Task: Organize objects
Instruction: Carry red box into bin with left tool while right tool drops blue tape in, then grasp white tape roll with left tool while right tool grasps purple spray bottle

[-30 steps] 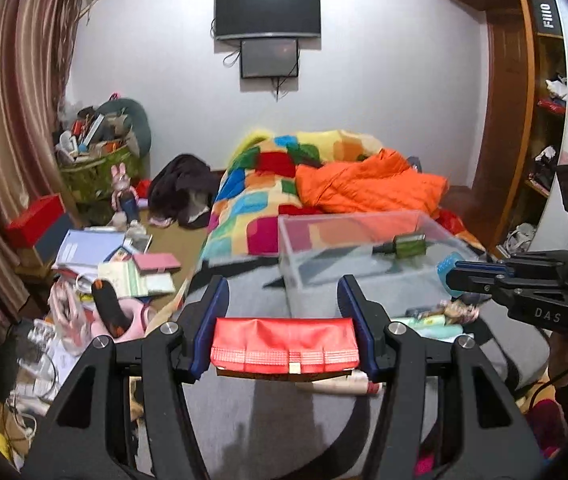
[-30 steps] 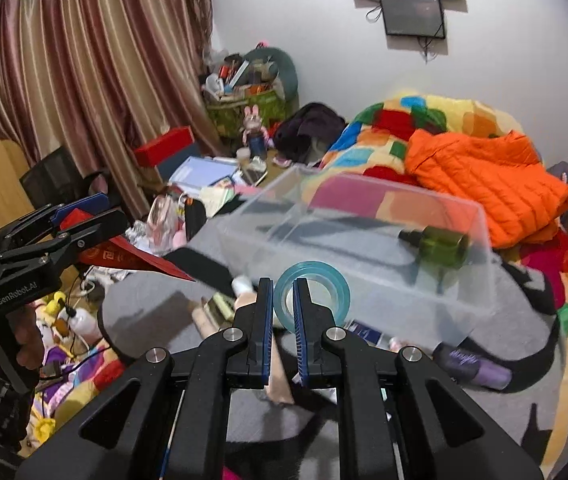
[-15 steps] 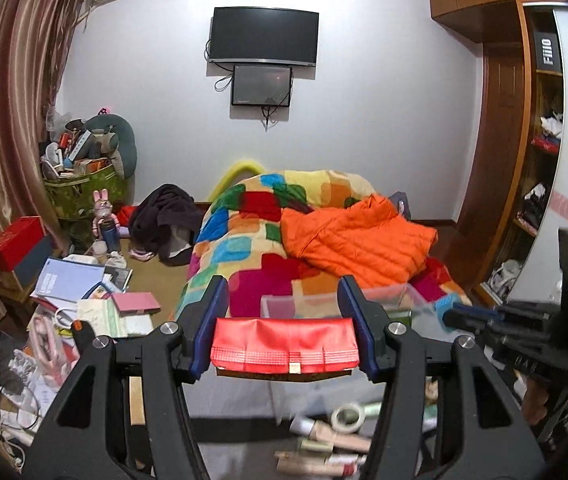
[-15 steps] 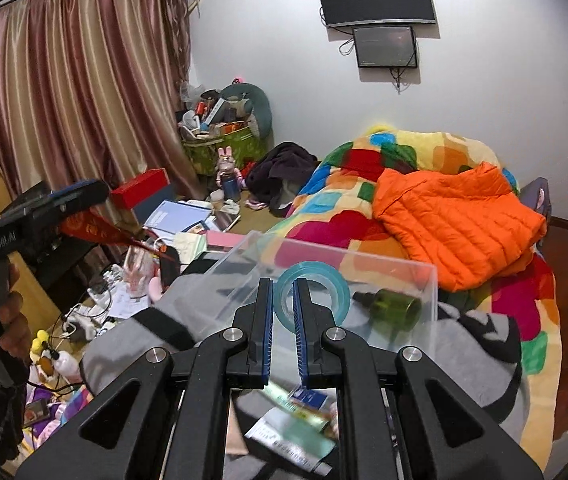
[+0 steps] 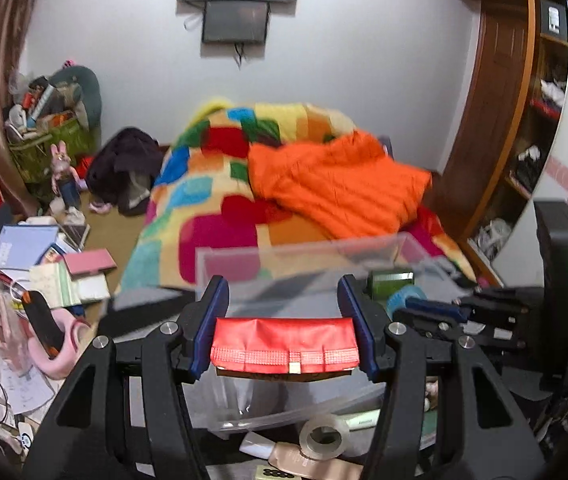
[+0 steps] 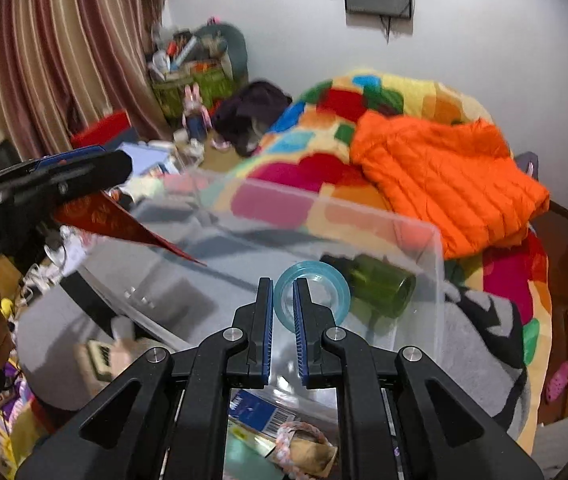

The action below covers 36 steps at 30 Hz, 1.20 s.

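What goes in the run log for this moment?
left gripper: holds flat red packet | right gripper: holds blue tape ring | clear plastic bin: green bottle inside

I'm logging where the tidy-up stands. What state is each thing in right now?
left hand-held gripper: shut on the red packet.
red packet: held flat, above the box.
right hand-held gripper: shut on the blue tape roll.
blue tape roll: held on edge over the box.
clear plastic box: open, no lid.
green bottle: lying on its side in the box.
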Each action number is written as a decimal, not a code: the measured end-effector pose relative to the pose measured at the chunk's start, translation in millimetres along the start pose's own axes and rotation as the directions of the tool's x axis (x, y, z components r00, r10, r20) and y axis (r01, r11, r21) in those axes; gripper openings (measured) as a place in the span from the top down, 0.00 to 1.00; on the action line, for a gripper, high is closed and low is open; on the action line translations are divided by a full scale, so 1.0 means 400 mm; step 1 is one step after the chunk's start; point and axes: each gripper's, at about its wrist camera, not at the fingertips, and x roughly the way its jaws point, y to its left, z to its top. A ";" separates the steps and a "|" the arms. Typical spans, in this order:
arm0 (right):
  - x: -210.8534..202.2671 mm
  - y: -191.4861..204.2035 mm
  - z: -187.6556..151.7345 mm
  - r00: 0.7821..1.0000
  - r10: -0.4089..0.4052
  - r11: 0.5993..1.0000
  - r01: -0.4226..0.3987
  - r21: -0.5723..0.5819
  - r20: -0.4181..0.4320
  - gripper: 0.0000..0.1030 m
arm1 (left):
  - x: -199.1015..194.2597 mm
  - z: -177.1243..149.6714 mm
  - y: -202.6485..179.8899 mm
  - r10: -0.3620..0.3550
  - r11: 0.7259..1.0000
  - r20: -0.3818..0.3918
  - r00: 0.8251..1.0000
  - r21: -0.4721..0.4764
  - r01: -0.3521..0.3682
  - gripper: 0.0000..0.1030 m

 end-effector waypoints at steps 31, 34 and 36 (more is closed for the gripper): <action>-0.208 -0.033 -0.078 0.996 -0.029 0.999 0.031 -0.015 0.082 0.49 | -0.065 -0.100 -0.013 0.025 0.994 -0.127 0.992 0.112 -0.011 0.09; -0.229 -0.048 -0.102 0.994 -0.065 0.998 0.065 -0.002 0.087 0.47 | -0.086 -0.125 -0.016 0.029 0.993 -0.133 0.991 0.121 -0.013 0.08; -0.233 -0.064 -0.125 0.993 -0.092 0.996 0.091 0.014 0.076 0.46 | -0.091 -0.143 -0.020 0.028 0.992 -0.144 0.989 0.128 -0.009 0.07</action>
